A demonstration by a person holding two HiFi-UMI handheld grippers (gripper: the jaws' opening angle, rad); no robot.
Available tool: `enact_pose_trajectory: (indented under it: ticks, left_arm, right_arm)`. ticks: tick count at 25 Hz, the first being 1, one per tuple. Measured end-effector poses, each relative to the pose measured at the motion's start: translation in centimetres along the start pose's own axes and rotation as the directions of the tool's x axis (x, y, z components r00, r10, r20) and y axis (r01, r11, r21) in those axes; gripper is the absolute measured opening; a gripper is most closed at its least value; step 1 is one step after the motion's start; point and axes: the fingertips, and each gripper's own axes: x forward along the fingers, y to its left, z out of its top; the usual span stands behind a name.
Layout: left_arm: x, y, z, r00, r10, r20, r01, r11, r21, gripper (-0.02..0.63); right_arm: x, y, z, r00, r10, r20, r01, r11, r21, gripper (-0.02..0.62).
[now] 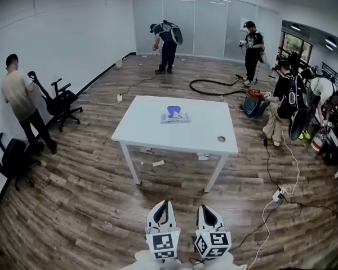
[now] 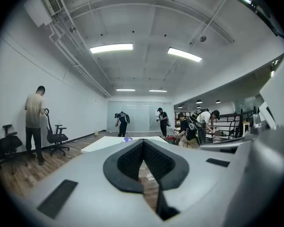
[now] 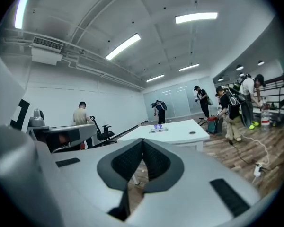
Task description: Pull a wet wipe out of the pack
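Pointing toward the table (image 1: 152, 129), left gripper (image 1: 164, 203) and right gripper (image 1: 206, 208) sit side by side, fingers (image 2: 128, 162) pressed together.

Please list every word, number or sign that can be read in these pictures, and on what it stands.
No text can be read.
Pack on the table: blue patch, any print too small to read.
Left cube and right cube: black square patterns, no letters.
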Motion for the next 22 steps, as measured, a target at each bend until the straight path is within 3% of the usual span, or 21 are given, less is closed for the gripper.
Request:
enact_pose_trajectory:
  ticks: [22]
  left_arm:
    - [9.4, 3.7, 0.1, 1.000, 0.008, 0.006, -0.008, 1.000, 0.016, -0.003]
  right_arm:
    - [10.4, -0.9, 2.2, 1.000, 0.027, 0.002, -0.027, 1.000, -0.013, 0.009]
